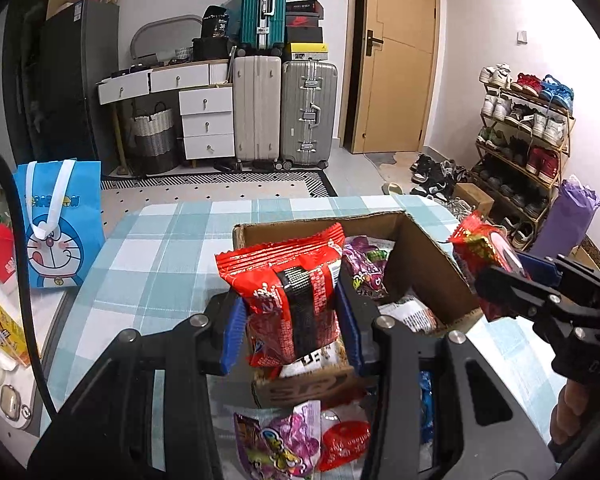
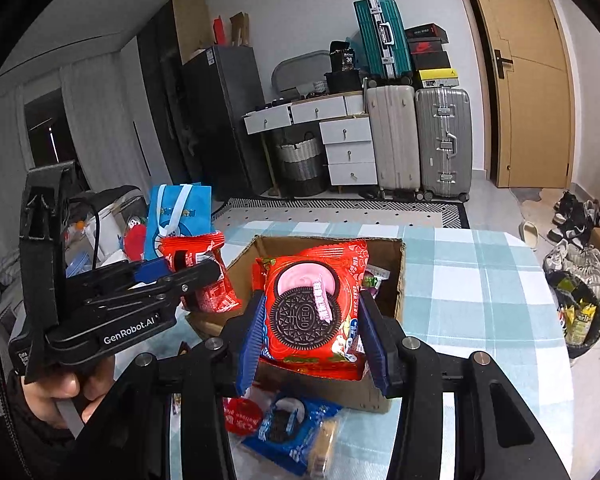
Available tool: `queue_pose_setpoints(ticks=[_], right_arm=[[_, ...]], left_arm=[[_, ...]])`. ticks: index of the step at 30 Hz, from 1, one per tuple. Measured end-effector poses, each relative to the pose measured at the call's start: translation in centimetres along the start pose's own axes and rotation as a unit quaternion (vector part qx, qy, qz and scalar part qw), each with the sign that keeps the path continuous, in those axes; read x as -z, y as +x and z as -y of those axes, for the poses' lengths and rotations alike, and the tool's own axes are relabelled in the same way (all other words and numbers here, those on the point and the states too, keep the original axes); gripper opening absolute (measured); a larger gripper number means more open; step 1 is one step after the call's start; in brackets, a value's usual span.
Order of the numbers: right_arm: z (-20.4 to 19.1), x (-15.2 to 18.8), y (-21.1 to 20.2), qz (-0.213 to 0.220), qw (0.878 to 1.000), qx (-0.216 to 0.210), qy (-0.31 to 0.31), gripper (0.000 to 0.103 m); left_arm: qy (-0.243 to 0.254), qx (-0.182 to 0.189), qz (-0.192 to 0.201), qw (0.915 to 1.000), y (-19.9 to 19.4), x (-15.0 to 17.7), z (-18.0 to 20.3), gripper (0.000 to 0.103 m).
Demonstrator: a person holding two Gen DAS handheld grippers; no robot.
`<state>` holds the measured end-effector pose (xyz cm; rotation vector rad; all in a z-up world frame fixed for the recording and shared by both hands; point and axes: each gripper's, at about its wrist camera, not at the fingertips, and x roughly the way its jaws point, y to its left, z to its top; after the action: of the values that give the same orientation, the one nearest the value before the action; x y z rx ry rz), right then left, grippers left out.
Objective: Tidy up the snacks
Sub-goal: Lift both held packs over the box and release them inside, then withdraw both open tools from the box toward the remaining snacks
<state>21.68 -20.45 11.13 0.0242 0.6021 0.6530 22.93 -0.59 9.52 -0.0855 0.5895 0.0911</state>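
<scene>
My left gripper (image 1: 292, 320) is shut on a red and black snack packet (image 1: 288, 296) and holds it above the near edge of an open cardboard box (image 1: 420, 256). It also shows in the right wrist view (image 2: 204, 276). My right gripper (image 2: 312, 328) is shut on a red Oreo packet (image 2: 312, 304) over the same box (image 2: 396, 280). In the left wrist view it (image 1: 500, 276) sits at the right of the box. The box holds purple and white snack packets (image 1: 364, 268).
Loose snacks lie on the checked tablecloth in front of the box: a purple packet (image 1: 276, 444), a red round packet (image 2: 242, 416), a blue Oreo packet (image 2: 292, 432). A blue Doraemon bag (image 1: 60, 224) stands at the left. A bin (image 2: 580, 316) stands right of the table.
</scene>
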Motion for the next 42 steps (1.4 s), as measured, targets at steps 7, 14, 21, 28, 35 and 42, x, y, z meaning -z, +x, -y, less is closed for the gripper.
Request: queue_pose_setpoints(ticks=[7,14,21,28,35,42], right_arm=[[0.6,-0.8,1.8,0.001,1.000,-0.003,0.010,0.045],[1.3,-0.7,3.8,-0.006,1.000,0.001,0.018,0.045],[1.5,-0.9,5.2,-0.006,1.000,0.010,0.013,0.045],[1.7,-0.6,6.1,-0.004,1.000,0.002,0.016,0.045],[2.0,-0.1,7.0,-0.015,1.000,0.002,0.018,0.045],[1.9,0.0,5.4,0.004,1.000,0.009,0.010,0.054]], left_arm=[[0.000,-0.006,-0.005,1.0000,2.1,-0.6,0.0,0.038],[-0.005,-0.012,-0.008,0.9999,4.0,-1.1,-0.3,0.038],[-0.008,-0.011,-0.006,0.9999,5.2,-1.6,-0.1,0.038],[-0.012,0.002,-0.008,0.9999,6.5,-1.6,-0.3,0.038],[0.000,0.004,-0.024,0.9997,7.9,-1.0,-0.4,0.038],[0.012,0.011,-0.014,0.9998,6.2,-0.6,-0.5,0.084]])
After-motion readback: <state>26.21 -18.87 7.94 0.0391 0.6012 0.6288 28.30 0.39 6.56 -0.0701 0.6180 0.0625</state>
